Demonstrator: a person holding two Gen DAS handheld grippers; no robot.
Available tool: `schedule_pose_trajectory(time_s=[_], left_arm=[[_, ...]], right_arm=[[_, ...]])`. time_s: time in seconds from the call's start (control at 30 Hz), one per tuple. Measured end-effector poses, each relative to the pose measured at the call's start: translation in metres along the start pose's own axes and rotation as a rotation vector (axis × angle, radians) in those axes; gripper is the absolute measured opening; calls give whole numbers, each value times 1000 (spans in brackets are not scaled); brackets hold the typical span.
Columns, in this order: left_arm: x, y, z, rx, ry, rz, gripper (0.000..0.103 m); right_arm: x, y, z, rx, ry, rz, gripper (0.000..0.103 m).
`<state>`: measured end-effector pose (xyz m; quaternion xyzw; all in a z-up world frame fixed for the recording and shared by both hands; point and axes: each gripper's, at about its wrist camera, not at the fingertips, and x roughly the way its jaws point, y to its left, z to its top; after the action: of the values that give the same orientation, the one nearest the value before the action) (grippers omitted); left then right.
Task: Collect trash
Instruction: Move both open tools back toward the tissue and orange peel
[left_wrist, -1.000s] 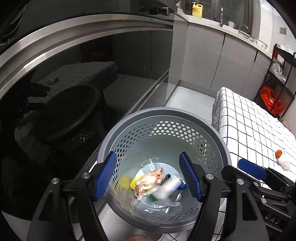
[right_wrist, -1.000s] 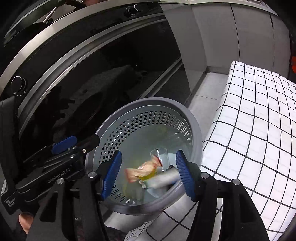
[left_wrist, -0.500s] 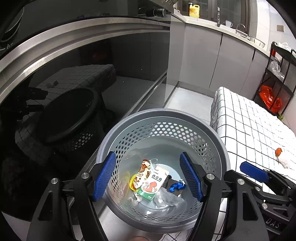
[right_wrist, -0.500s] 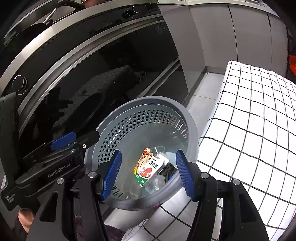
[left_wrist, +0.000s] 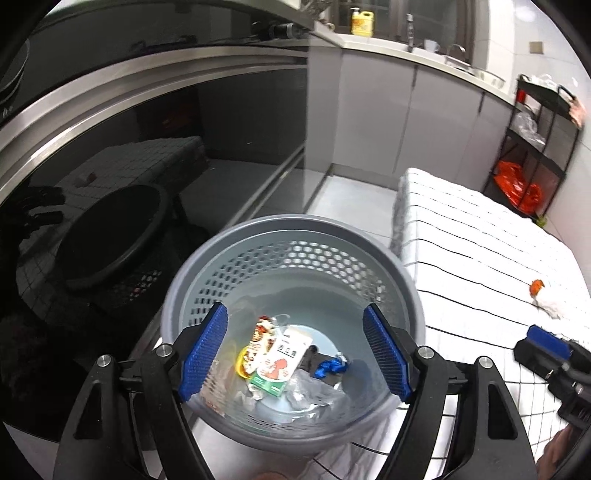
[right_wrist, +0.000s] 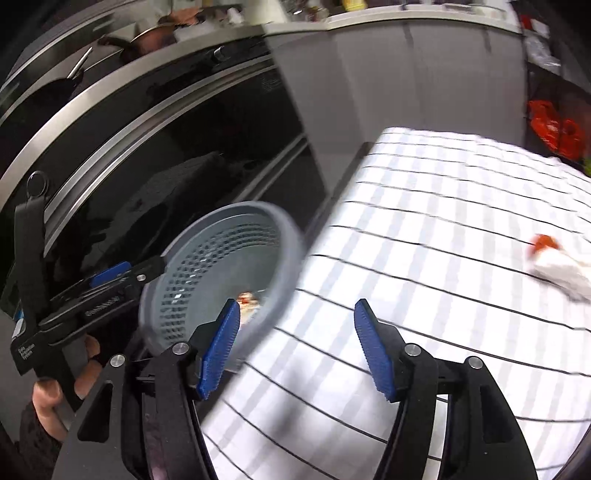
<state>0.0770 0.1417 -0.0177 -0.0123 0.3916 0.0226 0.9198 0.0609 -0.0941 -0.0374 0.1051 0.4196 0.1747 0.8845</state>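
bin (left_wrist: 295, 236) sits by the checked table (left_wrist: 480, 266), carton (left_wrist: 279, 363) and wrappers lying in its bottom. my left gripper (left_wrist: 295, 350) hangs over it, jaws just widened, nothing between them. my right gripper (right_wrist: 295, 341) is spread and empty above the cloth, crumpled tissue (right_wrist: 557, 271) well off to its right.

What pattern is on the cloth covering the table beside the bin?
White with a thin black grid, on the cloth; sharpest in the left wrist view.
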Motion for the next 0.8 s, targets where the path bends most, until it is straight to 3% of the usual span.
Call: schedule_pose_trajectory(time_s=[0.2,0.43,0.6,0.8], left_arm=[[-7,-29,-8,68,-12,-41,78],[-9,-52,-14,101,-16,-93,80],[-4,-64,-15,122,-10,-85,80],[8,-78,-16,146,21,-53,80]], right_arm=[[-47,-63,-10,58,-54,-144,66],[-79,-130,-12,73,-42,-301,66],[-78,-170,-6,95,-35,-320,66],[-70,-182,11,34,-35,-313,66]])
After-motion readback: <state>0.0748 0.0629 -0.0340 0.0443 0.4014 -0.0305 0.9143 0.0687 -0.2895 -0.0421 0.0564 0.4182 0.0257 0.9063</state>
